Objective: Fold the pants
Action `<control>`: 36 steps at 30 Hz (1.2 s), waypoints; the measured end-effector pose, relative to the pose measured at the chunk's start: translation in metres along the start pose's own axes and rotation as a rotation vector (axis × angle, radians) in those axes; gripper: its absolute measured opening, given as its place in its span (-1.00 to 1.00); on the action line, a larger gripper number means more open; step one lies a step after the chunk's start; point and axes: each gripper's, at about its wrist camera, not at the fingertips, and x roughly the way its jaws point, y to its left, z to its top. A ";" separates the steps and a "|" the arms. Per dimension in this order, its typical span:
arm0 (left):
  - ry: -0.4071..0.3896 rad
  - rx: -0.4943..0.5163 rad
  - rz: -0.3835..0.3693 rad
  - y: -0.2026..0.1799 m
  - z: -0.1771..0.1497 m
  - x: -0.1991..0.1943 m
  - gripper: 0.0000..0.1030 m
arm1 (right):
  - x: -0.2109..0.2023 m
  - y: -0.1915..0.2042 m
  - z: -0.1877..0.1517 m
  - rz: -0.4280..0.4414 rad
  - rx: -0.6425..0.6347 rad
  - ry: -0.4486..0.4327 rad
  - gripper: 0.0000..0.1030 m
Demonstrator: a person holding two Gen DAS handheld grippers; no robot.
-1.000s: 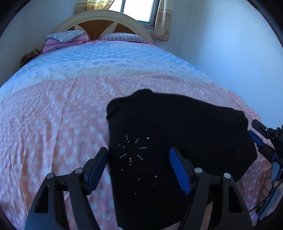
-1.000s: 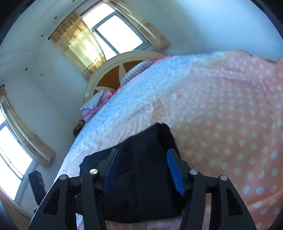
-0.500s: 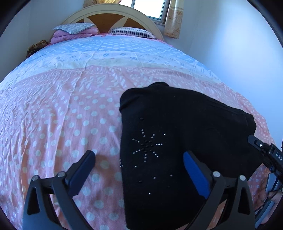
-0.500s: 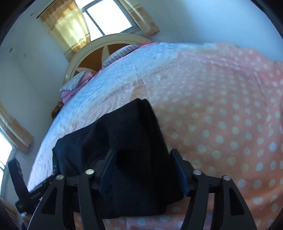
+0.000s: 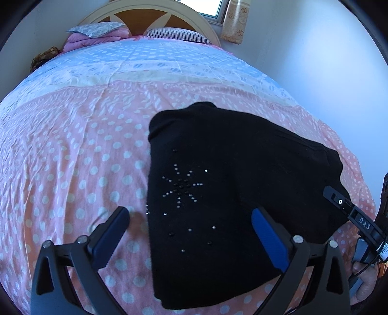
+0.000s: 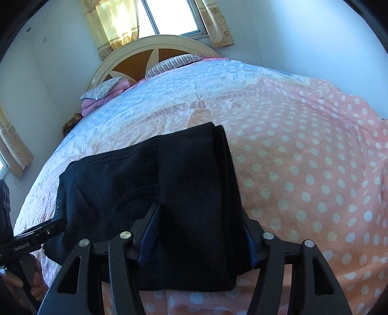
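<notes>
Black pants point(image 5: 230, 184) with a star of small studs lie folded on the pink dotted bedspread point(image 5: 72, 157). My left gripper point(image 5: 189, 212) hovers wide open over their near left edge. One of its fingers is over the sheet and the other over the cloth, and neither touches. In the right wrist view the pants point(image 6: 145, 174) show as a thick folded stack. My right gripper point(image 6: 201, 213) straddles its right end. The jaws are closing, the fabric fills the gap, and both pads press into it. The right finger is partly hidden by cloth.
The bed is wide, with pillows point(image 5: 97, 27) and a folded pink blanket point(image 5: 82, 41) by the headboard point(image 6: 155, 48). White walls run along the right side and curtained windows point(image 6: 157, 17) stand behind. A hand point(image 6: 36, 286) holds the left tool's handle at the near edge.
The left jaws have spread wider above the pants. The right gripper has rolled upright, dropped onto the folded end and narrowed on it after briefly widening.
</notes>
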 end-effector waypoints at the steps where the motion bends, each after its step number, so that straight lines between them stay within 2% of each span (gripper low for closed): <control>1: 0.004 -0.002 -0.006 -0.001 0.000 0.000 1.00 | 0.000 0.000 0.000 -0.001 0.005 -0.003 0.19; 6: 0.009 0.001 -0.007 -0.007 0.001 0.002 1.00 | 0.004 -0.002 -0.002 -0.010 0.000 -0.015 0.29; 8: -0.007 0.004 -0.025 -0.008 0.000 0.001 0.91 | 0.006 -0.001 -0.002 -0.013 -0.012 -0.019 0.35; 10: -0.030 0.010 -0.028 -0.008 -0.001 0.000 0.61 | 0.005 0.002 -0.001 -0.020 -0.031 -0.014 0.34; 11: -0.037 0.014 -0.031 -0.009 -0.001 -0.001 0.53 | 0.004 0.003 -0.001 -0.022 -0.041 -0.011 0.27; 12: -0.040 0.018 -0.035 -0.009 -0.001 -0.001 0.35 | 0.003 0.005 -0.001 -0.023 -0.051 -0.012 0.21; 14: -0.047 0.019 -0.050 -0.009 0.000 -0.004 0.05 | 0.000 0.009 -0.002 -0.016 -0.079 -0.021 -0.15; 16: -0.054 0.009 -0.070 -0.007 0.001 -0.006 -0.38 | -0.003 0.016 -0.002 -0.035 -0.113 -0.039 -0.25; 19: -0.056 -0.005 -0.085 -0.006 0.002 -0.008 -0.45 | -0.005 0.023 -0.003 -0.064 -0.146 -0.059 -0.33; 25: -0.092 0.044 -0.034 -0.017 -0.001 -0.016 -0.57 | -0.014 0.027 -0.003 -0.078 -0.160 -0.110 -0.42; 36: -0.132 0.072 -0.016 -0.022 0.000 -0.032 -0.62 | -0.031 0.033 -0.003 -0.058 -0.162 -0.182 -0.44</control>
